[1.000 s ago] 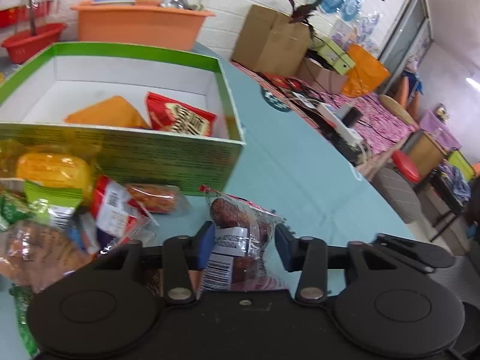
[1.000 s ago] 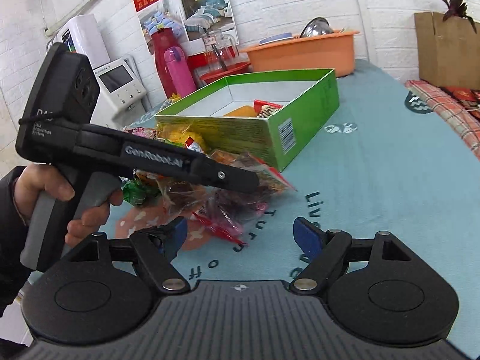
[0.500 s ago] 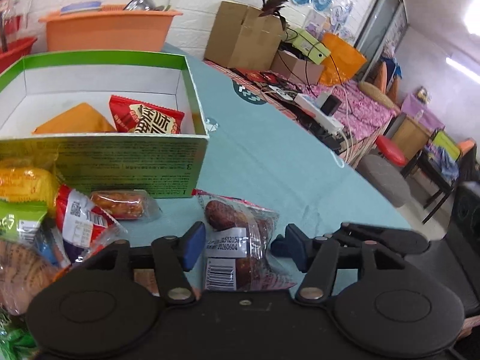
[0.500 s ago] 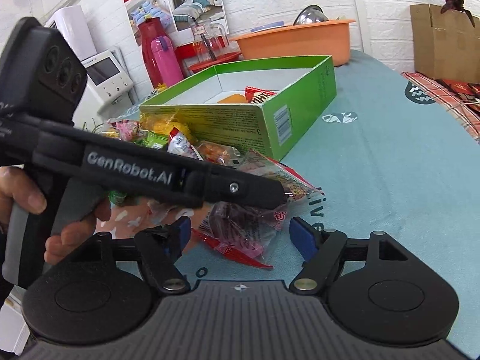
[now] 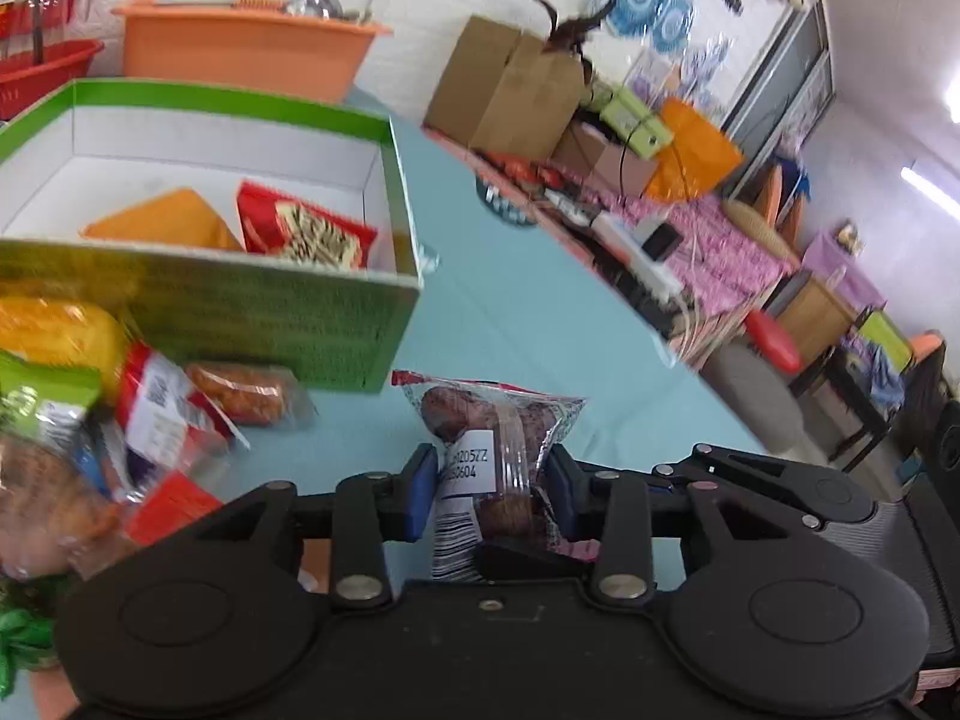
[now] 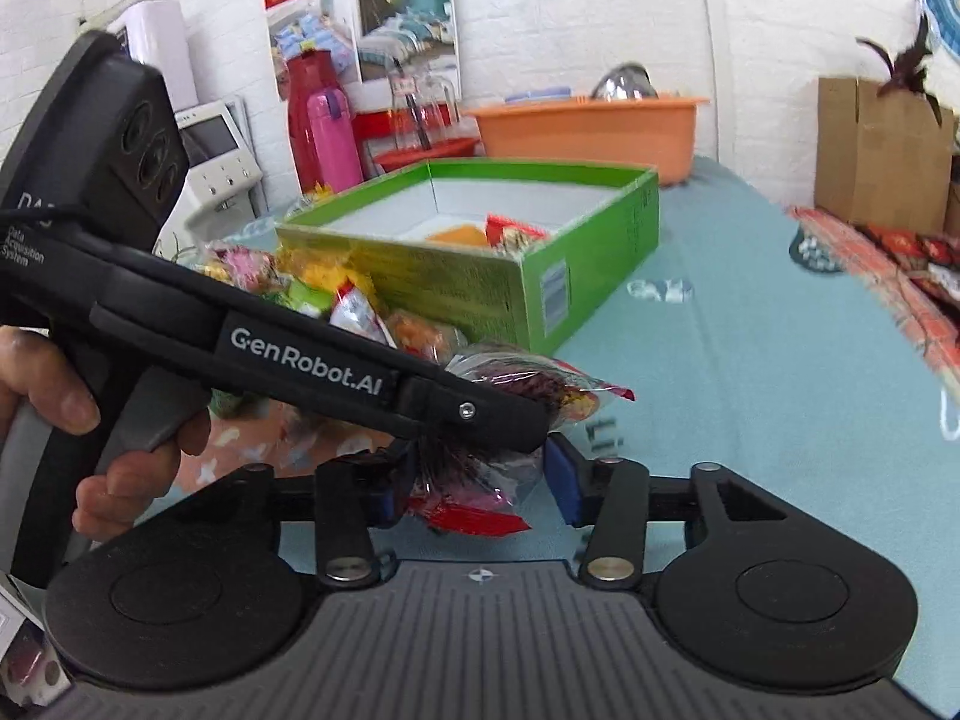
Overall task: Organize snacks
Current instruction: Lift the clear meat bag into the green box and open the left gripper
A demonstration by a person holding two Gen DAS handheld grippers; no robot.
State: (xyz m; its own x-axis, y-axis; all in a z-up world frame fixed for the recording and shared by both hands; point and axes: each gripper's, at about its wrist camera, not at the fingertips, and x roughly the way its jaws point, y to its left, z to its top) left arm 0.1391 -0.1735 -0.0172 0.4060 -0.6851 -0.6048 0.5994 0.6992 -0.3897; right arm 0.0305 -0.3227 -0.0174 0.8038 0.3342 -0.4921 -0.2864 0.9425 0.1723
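Note:
My left gripper (image 5: pixel 489 489) is shut on a clear packet of brown pastry (image 5: pixel 492 432) with a white barcode label, held just above the blue table. The same packet (image 6: pixel 522 384) shows in the right wrist view under the left gripper's body (image 6: pixel 300 354). My right gripper (image 6: pixel 474 489) is open, its blue fingers on either side of the packet's lower red end, not pressing it. The green box (image 5: pixel 270 306) stands behind, holding an orange packet (image 5: pixel 162 222) and a red packet (image 5: pixel 300 234). A pile of loose snacks (image 5: pixel 90 396) lies left of the box front.
An orange tub (image 5: pixel 240 48) stands behind the box, a red basket (image 5: pixel 42 72) to its left. A cardboard box (image 5: pixel 510 90) and clutter line the table's far right edge. Pink and red flasks (image 6: pixel 321 126) stand at the back left.
My left gripper closed on the pastry packet and lifted it slightly. My right gripper moved in so its open fingers straddle the packet's lower end.

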